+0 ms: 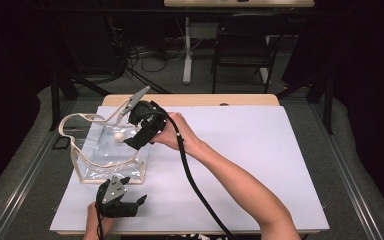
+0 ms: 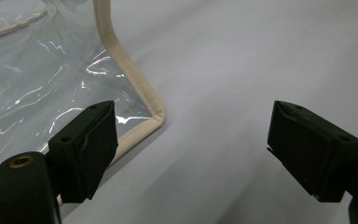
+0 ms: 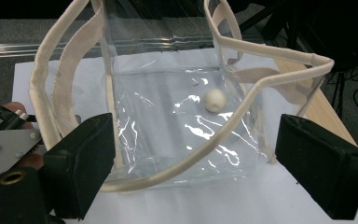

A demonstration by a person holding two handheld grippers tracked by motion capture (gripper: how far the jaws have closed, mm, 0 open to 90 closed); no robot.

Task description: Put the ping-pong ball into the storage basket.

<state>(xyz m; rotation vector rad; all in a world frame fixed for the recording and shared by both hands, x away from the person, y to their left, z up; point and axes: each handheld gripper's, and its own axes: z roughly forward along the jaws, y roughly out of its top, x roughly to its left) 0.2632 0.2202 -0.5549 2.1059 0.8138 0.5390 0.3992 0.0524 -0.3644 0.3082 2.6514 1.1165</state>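
Note:
A clear plastic tote bag (image 1: 105,162) with cream trim and straps stands on the white sheet, left of centre. A small white ball (image 1: 119,135) lies inside it. My right gripper (image 1: 131,142) hangs over the bag's far right side, tilted down toward the opening, open and empty. In the right gripper view its jaws stand wide (image 3: 191,163) above the bag (image 3: 168,135), with the ball (image 3: 214,100) on the bag's floor. My left gripper (image 1: 132,191) rests near the front edge, open and empty. Its left jaw sits beside the bag's bottom corner (image 2: 154,116).
The white sheet (image 1: 240,150) covers the wooden table, with free room to the right of the bag. The right gripper's cable (image 1: 195,185) trails across the sheet. Beyond the table stand a black chair (image 1: 242,47) and a desk leg (image 1: 187,50), with cables on the floor.

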